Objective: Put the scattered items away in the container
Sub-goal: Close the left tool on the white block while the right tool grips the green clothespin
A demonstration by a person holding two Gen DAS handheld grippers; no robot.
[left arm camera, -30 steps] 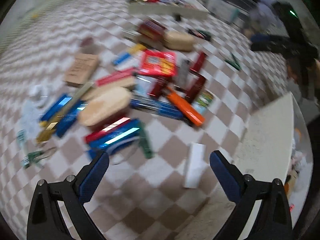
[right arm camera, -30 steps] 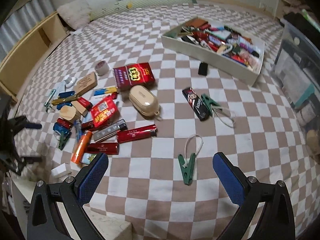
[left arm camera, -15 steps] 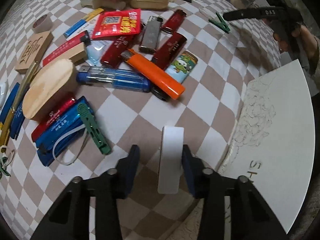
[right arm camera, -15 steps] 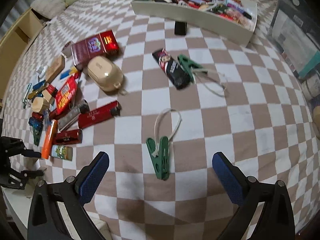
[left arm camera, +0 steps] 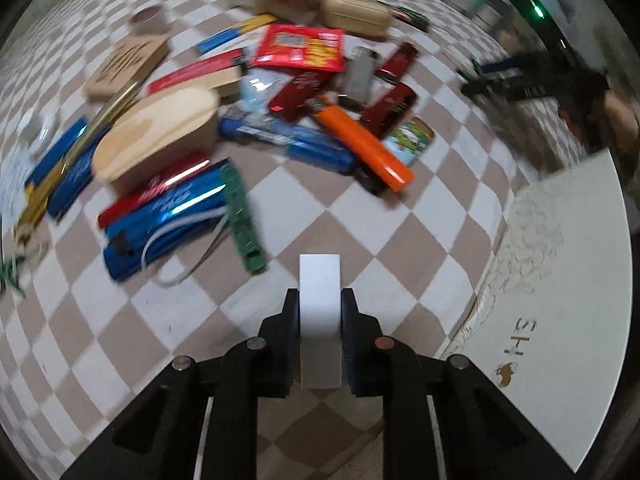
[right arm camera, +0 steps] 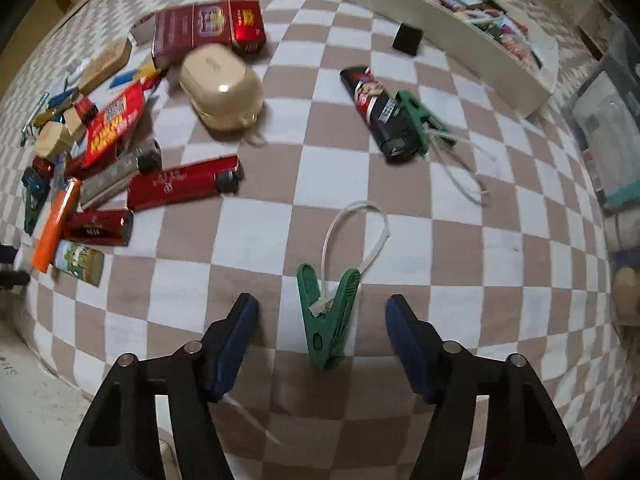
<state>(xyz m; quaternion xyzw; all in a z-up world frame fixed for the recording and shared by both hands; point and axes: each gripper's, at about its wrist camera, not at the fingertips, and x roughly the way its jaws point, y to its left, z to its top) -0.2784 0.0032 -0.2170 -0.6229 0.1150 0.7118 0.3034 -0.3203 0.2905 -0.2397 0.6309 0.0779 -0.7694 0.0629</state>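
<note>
Left wrist view: a small white block point(left arm camera: 320, 312) on the checkered cloth point(left arm camera: 400, 240) is pinched between the pads of the left claw point(left arm camera: 320, 308), just beside the heap of lighters point(left arm camera: 360, 148). Right wrist view: a green clothespin point(right arm camera: 328, 316) with a white loop lies between the right claw's point(right arm camera: 322, 320) closing jaws, untouched. Far behind it stands the white container point(right arm camera: 460, 40), full of items.

Both my wrist views are dim, in soft indoor light with faint shadows. The fisheye bends the checked cloth point(left arm camera: 280, 208) toward black corners. My left view smears with motion blur; foil wrappers point(left arm camera: 176, 200) glint.
</note>
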